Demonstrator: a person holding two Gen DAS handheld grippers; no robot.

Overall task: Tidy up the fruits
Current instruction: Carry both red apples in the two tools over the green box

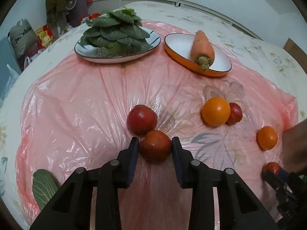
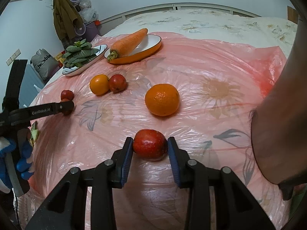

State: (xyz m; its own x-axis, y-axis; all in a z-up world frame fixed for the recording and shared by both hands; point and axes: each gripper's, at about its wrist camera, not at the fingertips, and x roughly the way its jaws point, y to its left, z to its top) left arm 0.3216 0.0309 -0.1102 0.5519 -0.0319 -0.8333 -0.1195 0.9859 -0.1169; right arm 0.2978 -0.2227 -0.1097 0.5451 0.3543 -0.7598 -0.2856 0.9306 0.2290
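My left gripper is shut on a dark red fruit that rests on the pink plastic sheet. A second red fruit touches it from behind. My right gripper is shut on another red fruit low on the sheet. Loose on the sheet lie an orange against a small red fruit, and a mandarin just beyond the right gripper. From the right wrist view the left gripper shows at the far left.
At the back a carrot lies in an orange-rimmed dish, beside a plate piled with green leaves. A single leaf lies near the front left. A person's arm fills the right side.
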